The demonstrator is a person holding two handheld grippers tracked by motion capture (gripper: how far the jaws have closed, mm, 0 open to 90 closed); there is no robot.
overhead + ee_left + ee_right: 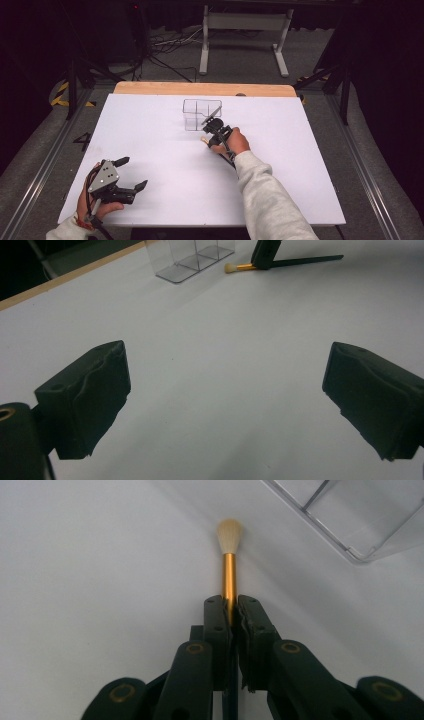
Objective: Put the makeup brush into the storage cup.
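White table (165, 165) fronts a wooden edge (200, 89) and grey floor (310, 55).

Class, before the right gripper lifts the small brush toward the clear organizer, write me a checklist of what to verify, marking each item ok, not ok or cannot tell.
1. Right gripper shut on the brush at its gold ferrule: ok.
2. Brush centred between the jaws, bristle tip pointing away: ok.
3. Brush lifted off the white table: cannot tell.
4. Clear organizer upright, its compartments free to receive the brush: ok.
5. Left gripper open, holding nothing, parked away from the organizer: ok.
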